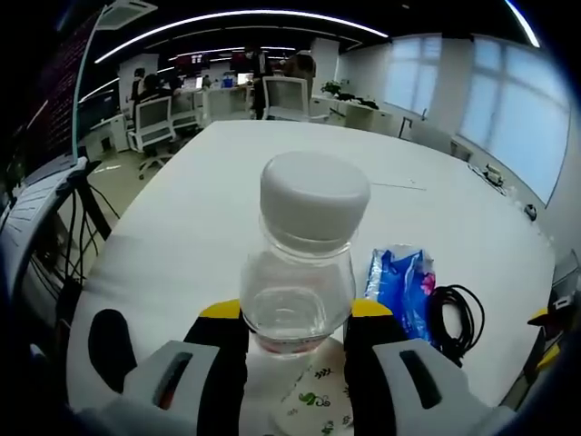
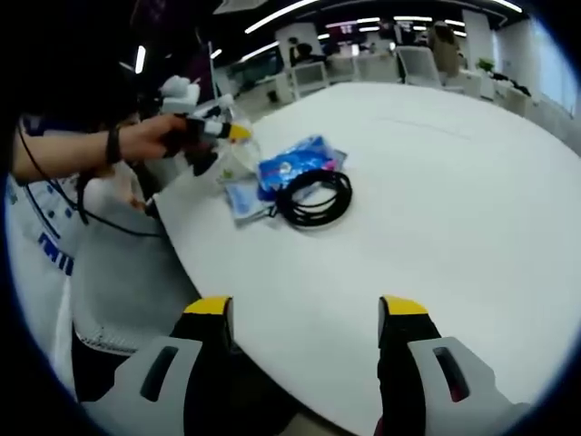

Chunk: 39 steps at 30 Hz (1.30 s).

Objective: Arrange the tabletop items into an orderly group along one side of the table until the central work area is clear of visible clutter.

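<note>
left tongs (image 1: 295, 318) pinching clear bottle (image 1: 304, 263) (white cap) | right tongs (image 2: 304, 313) hanging spread over worktop (image 2: 454, 182) | black cable (image 2: 314, 197) lying beside blue packet (image 2: 292, 162)

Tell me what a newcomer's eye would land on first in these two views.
First, the clear bottle with its big white cap, clamped between the left gripper jaws at the near edge of the white table. Next, the blue packet and the coiled black cable lying side by side near that edge. The right gripper hangs open over bare tabletop.
</note>
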Each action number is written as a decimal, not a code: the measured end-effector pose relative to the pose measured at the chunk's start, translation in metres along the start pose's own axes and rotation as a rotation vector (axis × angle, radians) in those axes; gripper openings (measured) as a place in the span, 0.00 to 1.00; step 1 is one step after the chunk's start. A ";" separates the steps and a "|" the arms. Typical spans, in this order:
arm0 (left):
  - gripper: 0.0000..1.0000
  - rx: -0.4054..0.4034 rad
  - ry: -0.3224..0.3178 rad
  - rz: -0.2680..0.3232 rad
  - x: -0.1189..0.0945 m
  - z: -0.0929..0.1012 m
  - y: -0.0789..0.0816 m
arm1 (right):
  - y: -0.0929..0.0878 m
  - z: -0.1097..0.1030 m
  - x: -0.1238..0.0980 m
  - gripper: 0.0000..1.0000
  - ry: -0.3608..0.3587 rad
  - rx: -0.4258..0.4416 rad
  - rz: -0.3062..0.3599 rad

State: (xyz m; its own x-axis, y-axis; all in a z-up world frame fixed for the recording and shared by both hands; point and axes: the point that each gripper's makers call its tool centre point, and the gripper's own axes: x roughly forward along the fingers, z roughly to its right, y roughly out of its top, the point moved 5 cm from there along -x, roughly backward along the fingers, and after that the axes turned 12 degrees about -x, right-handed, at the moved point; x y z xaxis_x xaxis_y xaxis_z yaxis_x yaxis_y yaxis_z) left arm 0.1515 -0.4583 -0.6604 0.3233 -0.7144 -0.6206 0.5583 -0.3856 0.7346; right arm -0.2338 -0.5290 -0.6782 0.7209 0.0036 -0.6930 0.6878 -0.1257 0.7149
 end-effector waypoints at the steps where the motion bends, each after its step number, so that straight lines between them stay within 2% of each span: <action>1: 0.40 0.000 0.001 0.000 0.000 0.000 0.000 | -0.001 -0.001 0.000 0.63 -0.003 -0.005 -0.008; 9: 0.40 0.010 0.000 -0.003 0.001 0.003 0.001 | 0.004 -0.004 0.003 0.63 -0.030 0.034 0.019; 14: 0.40 0.039 -0.029 -0.007 0.004 0.005 0.002 | 0.009 -0.004 0.008 0.63 -0.053 0.046 0.027; 25: 0.40 0.030 -0.048 0.000 0.014 0.014 0.005 | 0.016 -0.017 0.012 0.63 -0.072 0.059 0.035; 32: 0.40 -0.004 -0.049 -0.014 0.021 0.017 0.004 | 0.020 -0.017 0.010 0.63 -0.087 0.071 0.042; 39: 0.41 -0.013 -0.061 -0.017 0.024 0.019 0.004 | 0.026 -0.015 0.016 0.63 -0.082 0.074 0.046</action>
State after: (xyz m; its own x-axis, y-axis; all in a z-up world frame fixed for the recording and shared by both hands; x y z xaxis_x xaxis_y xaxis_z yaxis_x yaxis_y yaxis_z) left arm 0.1471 -0.4875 -0.6672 0.2671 -0.7422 -0.6147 0.5735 -0.3902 0.7203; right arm -0.2029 -0.5168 -0.6696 0.7402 -0.0844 -0.6671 0.6440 -0.1964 0.7394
